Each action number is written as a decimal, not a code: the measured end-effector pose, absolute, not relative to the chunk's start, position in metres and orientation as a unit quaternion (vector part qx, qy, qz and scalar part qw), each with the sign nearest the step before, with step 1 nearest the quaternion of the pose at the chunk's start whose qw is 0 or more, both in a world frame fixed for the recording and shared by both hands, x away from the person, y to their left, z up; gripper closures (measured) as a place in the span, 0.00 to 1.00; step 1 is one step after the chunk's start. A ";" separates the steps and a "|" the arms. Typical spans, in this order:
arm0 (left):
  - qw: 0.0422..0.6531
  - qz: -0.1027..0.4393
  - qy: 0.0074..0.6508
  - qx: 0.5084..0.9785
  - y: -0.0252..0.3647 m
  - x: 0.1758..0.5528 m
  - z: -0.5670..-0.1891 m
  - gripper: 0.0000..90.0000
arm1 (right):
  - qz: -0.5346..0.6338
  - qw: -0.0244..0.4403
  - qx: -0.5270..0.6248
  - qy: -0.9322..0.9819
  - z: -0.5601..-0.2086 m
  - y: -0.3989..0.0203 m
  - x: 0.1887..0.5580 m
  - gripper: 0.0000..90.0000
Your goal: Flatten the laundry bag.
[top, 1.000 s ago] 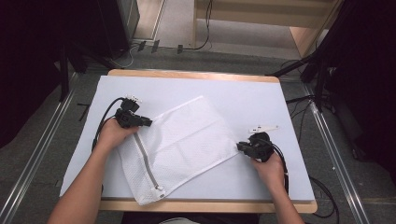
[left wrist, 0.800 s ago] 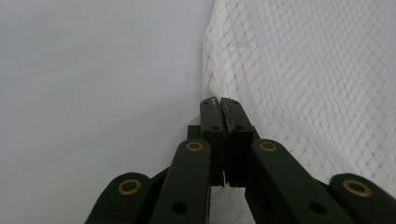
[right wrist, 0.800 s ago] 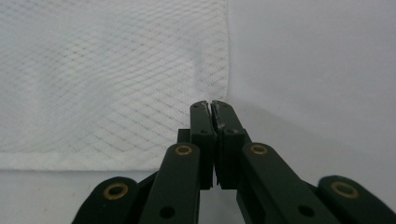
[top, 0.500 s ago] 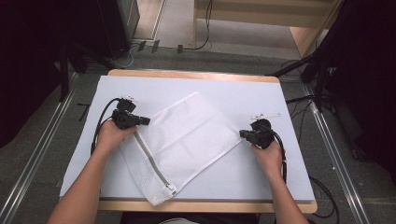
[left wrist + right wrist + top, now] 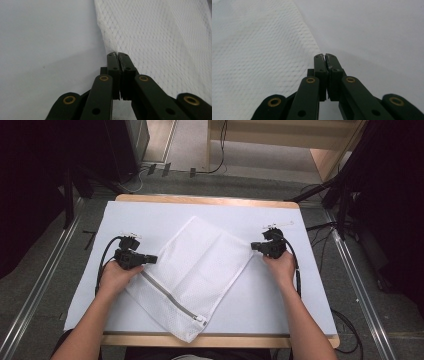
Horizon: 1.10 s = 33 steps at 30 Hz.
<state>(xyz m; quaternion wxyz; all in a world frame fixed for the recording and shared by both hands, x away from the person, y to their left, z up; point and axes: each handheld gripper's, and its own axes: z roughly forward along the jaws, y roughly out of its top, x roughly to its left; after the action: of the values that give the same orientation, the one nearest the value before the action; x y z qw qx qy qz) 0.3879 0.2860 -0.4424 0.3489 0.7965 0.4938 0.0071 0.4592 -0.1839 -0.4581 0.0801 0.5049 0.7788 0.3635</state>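
A white mesh laundry bag [image 5: 200, 265] with a grey zipper [image 5: 170, 295] lies cornerwise on the white table cover [image 5: 150, 215]. My left gripper [image 5: 154, 258] points right and is shut on the bag's left corner. In the left gripper view the closed jaws [image 5: 117, 54] pinch the mesh edge [image 5: 160, 37]. My right gripper [image 5: 254, 246] points left and is shut on the bag's right corner. The right gripper view shows its closed tips [image 5: 324, 55] at the corner of the mesh [image 5: 257, 50]. The bag lies spread flat between the two grippers.
The bag's near corner [image 5: 187, 337] hangs slightly over the table's front wooden edge [image 5: 250, 341]. Metal rails [image 5: 40, 285] run along both sides of the table. Cables [image 5: 150, 170] lie on the floor beyond the far edge. Bare cover surrounds the bag.
The right gripper has moved toward the far side of the table, taking the bag's right corner with it. The left gripper has shifted slightly nearer. The bag has swung and now lies flatter.
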 end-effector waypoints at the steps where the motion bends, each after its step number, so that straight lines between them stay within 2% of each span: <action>1: 0.352 0.007 0.493 0.795 0.285 0.385 -0.442 1.00 | 0.368 0.076 0.506 0.776 -0.457 -0.184 0.463 1.00; 12: 0.347 0.004 0.487 0.802 0.279 0.355 -0.443 0.98 | 0.366 0.082 0.491 0.786 -0.457 -0.159 0.506 1.00; 14: 0.344 0.007 0.488 0.802 0.279 0.352 -0.443 0.95 | 0.364 0.081 0.488 0.789 -0.459 -0.156 0.509 0.99; 16: 0.347 0.016 0.489 0.800 0.283 0.351 -0.441 0.87 | 0.364 0.081 0.486 0.790 -0.459 -0.154 0.510 0.96; 19: 0.357 0.025 0.490 0.795 0.288 0.352 -0.436 0.77 | 0.370 0.084 0.482 0.790 -0.457 -0.153 0.508 0.80; 21: 0.364 0.026 0.486 0.794 0.289 0.356 -0.432 0.70 | 0.374 0.088 0.480 0.789 -0.454 -0.154 0.506 0.76; 26: 0.371 0.046 0.471 0.799 0.284 0.365 -0.425 0.64 | 0.392 0.098 0.479 0.779 -0.440 -0.161 0.491 0.73; 33: 0.358 0.046 0.471 0.805 0.281 0.388 -0.429 0.62 | 0.385 0.098 0.466 0.791 -0.444 -0.159 0.460 0.73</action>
<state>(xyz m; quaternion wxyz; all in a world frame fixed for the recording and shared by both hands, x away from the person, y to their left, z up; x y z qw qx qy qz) 0.3879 0.2810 -0.4292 0.3580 0.8052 0.4705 0.0456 0.4603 -0.1594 -0.4440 0.0981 0.4656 0.7906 0.3854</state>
